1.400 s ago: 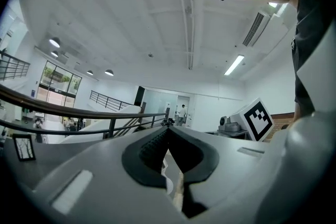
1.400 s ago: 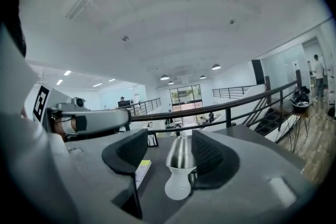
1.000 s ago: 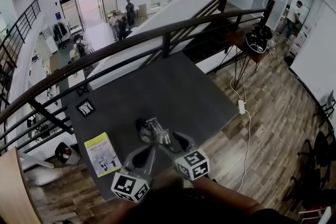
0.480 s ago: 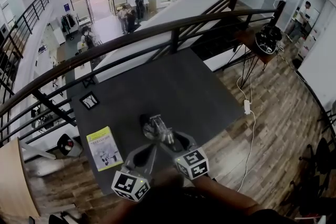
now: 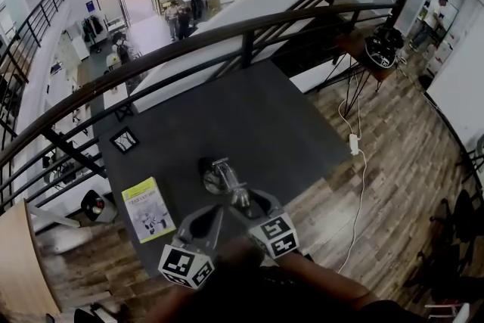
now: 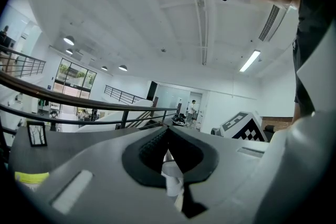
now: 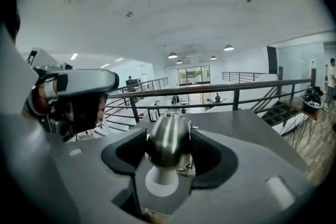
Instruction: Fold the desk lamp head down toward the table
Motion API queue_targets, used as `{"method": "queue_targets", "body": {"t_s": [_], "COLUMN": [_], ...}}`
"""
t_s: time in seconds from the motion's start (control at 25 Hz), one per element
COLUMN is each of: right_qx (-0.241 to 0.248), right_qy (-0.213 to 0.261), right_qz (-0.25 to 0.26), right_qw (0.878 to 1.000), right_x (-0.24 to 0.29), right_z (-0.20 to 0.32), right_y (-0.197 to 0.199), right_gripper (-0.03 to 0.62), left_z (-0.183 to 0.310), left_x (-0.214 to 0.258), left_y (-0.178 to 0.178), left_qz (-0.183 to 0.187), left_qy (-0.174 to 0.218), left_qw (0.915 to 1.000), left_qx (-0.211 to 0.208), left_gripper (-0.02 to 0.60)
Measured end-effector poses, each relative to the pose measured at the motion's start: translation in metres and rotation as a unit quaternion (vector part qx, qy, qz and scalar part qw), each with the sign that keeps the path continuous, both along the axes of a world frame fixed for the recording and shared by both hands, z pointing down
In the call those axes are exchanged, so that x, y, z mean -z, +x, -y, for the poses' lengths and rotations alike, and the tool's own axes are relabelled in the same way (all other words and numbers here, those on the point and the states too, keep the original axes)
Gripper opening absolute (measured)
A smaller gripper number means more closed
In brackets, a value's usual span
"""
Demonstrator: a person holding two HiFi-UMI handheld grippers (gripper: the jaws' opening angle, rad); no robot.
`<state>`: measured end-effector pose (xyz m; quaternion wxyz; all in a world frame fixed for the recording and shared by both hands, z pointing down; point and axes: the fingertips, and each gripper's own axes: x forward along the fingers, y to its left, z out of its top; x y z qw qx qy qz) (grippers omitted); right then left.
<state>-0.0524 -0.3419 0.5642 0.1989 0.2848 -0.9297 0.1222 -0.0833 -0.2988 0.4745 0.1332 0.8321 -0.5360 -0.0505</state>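
While the right gripper (image 5: 248, 202) tips slightly downward over the desk (image 5: 249, 117), its jaws have just been closing, and the lamp head (image 7: 168, 136) stands between them. It is a brushed-metal bullet shape. Both flanks lie against the dark pads, so I log this as a wide pinch on the head. A white round part sits at the end nearest the gripper's body, and the rounded metal end points away from it. Just ahead of that gripper, the lamp's dark round base (image 5: 206, 167) rests on the desk, with a chrome arm running back from it to the head. The left gripper (image 6: 168, 132) hangs level, just beside the right one on its left, with its jaws pressed together at the tips. A thin white strip (image 6: 171, 176) shows in the seam lower down; I cannot tell what it is. To the left of the left gripper, a yellow booklet (image 5: 147, 209) lies flat on the desk. Farther ahead and left, a small framed card (image 5: 124, 138) sits near the desk's edge. Beyond the desk's far side runs a dark railing (image 5: 246, 49).
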Motion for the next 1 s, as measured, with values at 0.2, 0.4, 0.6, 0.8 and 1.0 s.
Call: {"method": "queue_targets", "body": {"t_s": [0.2, 0.4, 0.6, 0.8, 1.0], "right_qx": [-0.002, -0.003, 0.002, 0.009, 0.019], "right_qy": [-0.001, -0.010, -0.015, -0.022, -0.032], "right_qz": [-0.009, -0.026, -0.042, -0.062, -0.089], "right_qw": [1.000, 1.000, 0.999, 0.998, 0.995], "right_x": [-0.010, -0.028, -0.044, -0.064, -0.092], "right_z": [-0.004, -0.012, -0.018, -0.022, -0.025], "right_y": [0.003, 0.008, 0.011, 0.014, 0.017], "right_gripper": [0.259, 0.258, 0.258, 0.256, 0.255], "left_z": [-0.001, -0.003, -0.005, -0.006, -0.005], "left_x": [-0.005, -0.009, -0.024, -0.033, -0.033], "left_y": [0.001, 0.001, 0.002, 0.002, 0.003], "left_qz": [0.001, 0.006, 0.004, 0.005, 0.007], "left_qy": [-0.007, -0.014, -0.030, -0.041, -0.052], "left_qw": [1.0000, 0.9999, 0.9995, 0.9991, 0.9986], "left_qx": [-0.003, -0.005, -0.010, -0.006, -0.001], "left_gripper": [0.002, 0.002, 0.002, 0.002, 0.002]}}
